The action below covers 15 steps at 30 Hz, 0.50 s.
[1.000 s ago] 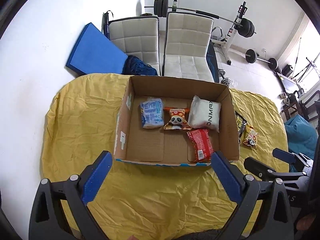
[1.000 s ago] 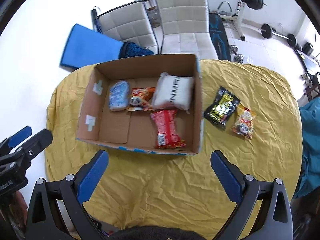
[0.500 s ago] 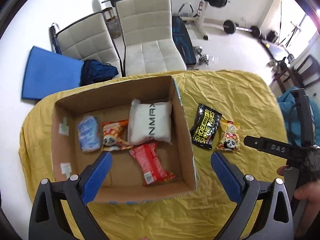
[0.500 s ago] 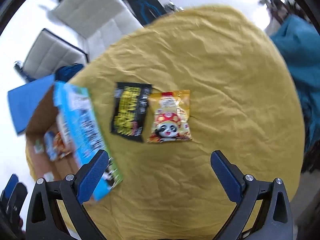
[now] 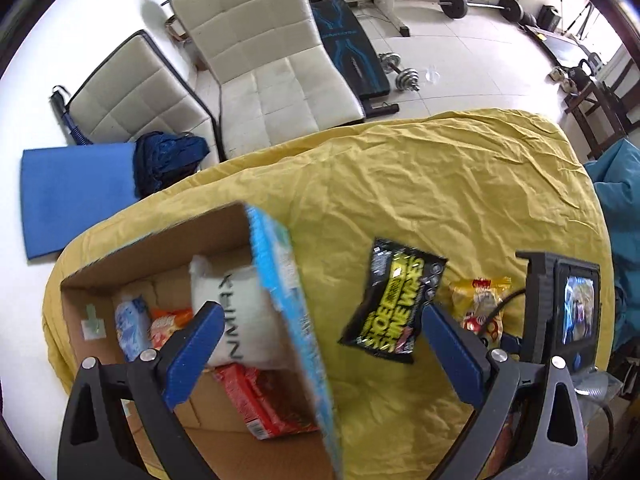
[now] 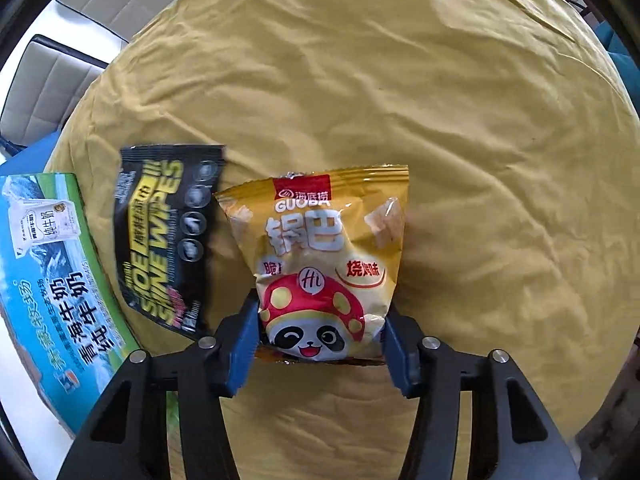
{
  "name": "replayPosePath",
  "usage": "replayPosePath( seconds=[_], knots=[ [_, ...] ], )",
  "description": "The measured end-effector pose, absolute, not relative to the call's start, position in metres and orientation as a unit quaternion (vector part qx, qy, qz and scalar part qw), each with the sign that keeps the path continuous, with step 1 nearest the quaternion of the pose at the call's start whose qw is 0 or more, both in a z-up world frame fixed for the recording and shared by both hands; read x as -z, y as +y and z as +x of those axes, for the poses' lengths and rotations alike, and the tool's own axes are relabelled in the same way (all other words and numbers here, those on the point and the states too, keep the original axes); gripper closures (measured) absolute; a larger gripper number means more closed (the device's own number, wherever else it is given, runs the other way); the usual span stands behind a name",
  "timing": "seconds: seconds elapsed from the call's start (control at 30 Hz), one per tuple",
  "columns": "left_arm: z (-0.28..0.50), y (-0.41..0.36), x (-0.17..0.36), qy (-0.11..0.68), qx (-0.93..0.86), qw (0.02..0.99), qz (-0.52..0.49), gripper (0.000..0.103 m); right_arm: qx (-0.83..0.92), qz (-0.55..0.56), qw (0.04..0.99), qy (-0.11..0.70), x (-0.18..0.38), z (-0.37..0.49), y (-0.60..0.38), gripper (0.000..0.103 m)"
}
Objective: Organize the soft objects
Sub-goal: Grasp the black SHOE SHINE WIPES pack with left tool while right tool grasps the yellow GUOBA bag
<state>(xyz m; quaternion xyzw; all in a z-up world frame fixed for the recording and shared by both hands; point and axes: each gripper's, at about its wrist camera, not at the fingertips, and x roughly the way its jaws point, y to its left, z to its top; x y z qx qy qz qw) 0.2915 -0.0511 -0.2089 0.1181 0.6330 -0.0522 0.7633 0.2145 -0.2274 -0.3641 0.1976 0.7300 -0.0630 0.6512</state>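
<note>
A yellow Guoba snack bag with a panda print lies on the yellow cloth. My right gripper has its fingers on both sides of the bag's lower end, closed against it. A black shoe-wipes packet lies just left of the bag; it also shows in the left wrist view. My left gripper is open and empty, hovering over the right wall of the cardboard box. The box holds a white pack, a red pack, an orange snack and a blue pack.
The round table wears a wrinkled yellow cloth. The box's printed blue side stands left of the packets. Two white chairs, a blue mat and gym weights stand beyond the table.
My right gripper swung right from the box, dropped to the yellow snack bag and closed on its lower end. My left gripper moved right and lower, over the box's right wall.
</note>
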Motion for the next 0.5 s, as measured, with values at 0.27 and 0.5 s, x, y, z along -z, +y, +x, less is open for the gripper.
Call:
replayPosePath(
  seconds=[0.27, 0.5],
  knots=[
    [0.313, -0.142, 0.284, 0.691, 0.120, 0.684, 0.200, 0.002, 0.087, 0.183, 0.649, 0.733, 0.347, 0.168, -0.316, 0.047],
    [0.321, -0.160, 0.364, 0.756, 0.100, 0.603, 0.234, 0.006, 0.094, 0.193, 0.648, 0.731, 0.339, 0.159, -0.349, 0.047]
  ],
)
